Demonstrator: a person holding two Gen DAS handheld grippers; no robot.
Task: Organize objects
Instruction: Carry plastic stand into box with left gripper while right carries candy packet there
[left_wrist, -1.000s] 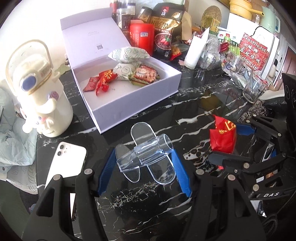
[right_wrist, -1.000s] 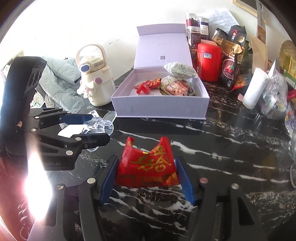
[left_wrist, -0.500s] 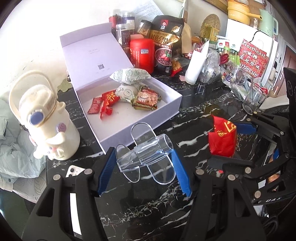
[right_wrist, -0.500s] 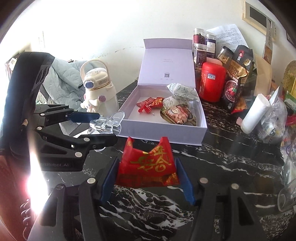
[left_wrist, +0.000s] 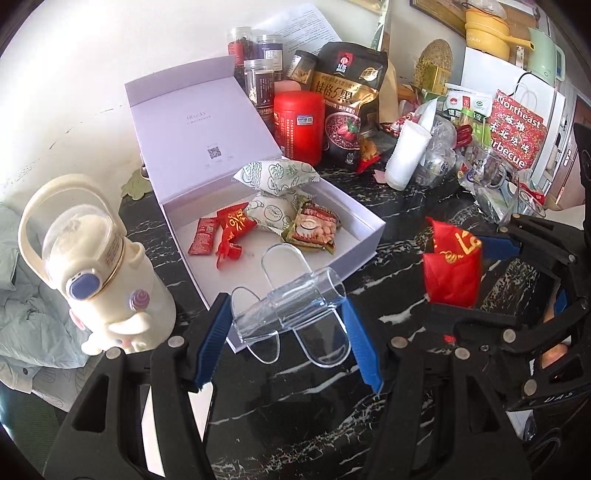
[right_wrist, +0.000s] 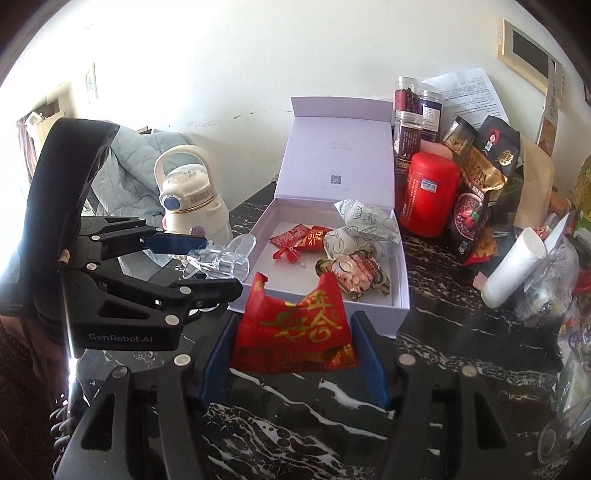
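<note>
My left gripper (left_wrist: 288, 341) is shut on a clear plastic holder (left_wrist: 291, 306) and holds it in the air just before the near corner of the open lilac box (left_wrist: 373, 229). It also shows in the right wrist view (right_wrist: 218, 264), beside the box (right_wrist: 402, 295). My right gripper (right_wrist: 293, 356) is shut on a red candy pouch with gold characters (right_wrist: 295, 328), held above the black marble table near the box's front wall. The pouch also shows in the left wrist view (left_wrist: 452, 266). Several snack packets (left_wrist: 273, 214) lie in the box.
A cream astronaut bottle (left_wrist: 99, 266) stands left of the box, with a white phone (left_wrist: 147, 417) below it. A red tin (left_wrist: 299, 125), jars, snack bags, a white roll (left_wrist: 406, 155) and glassware (left_wrist: 487, 173) crowd the back and right. A jacket (right_wrist: 125, 173) lies left.
Both grippers have risen and moved toward the box with their loads. The box and the bottle now sit lower and closer in both views.
</note>
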